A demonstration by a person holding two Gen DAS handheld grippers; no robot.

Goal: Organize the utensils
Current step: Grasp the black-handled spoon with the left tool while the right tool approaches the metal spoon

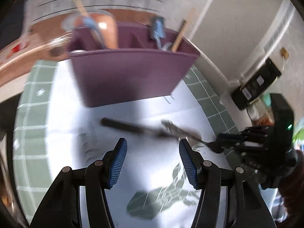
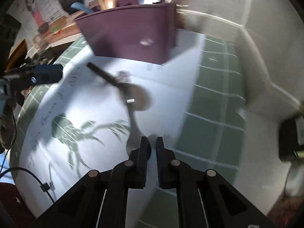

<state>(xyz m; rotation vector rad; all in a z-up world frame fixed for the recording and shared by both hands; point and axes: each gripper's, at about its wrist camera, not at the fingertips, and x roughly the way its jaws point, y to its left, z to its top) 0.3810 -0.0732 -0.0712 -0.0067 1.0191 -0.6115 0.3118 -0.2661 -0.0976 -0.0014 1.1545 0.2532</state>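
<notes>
A purple utensil caddy (image 1: 131, 76) stands on a white sheet and holds several utensils; it also shows in the right wrist view (image 2: 131, 36). A black-handled metal utensil (image 1: 131, 127) lies blurred in front of the caddy, also seen in the right wrist view (image 2: 106, 76). My right gripper (image 2: 151, 144) is shut on its metal end; it shows at the right of the left wrist view (image 1: 216, 146). My left gripper (image 1: 152, 152) is open and empty, just short of the utensil's handle.
A green gridded mat (image 2: 214, 98) lies under the white sheet (image 1: 152, 171). A black box (image 1: 254, 87) sits by the wall on the right. A wooden counter (image 1: 28, 57) lies behind the caddy at left. A cable (image 2: 38, 182) runs at lower left.
</notes>
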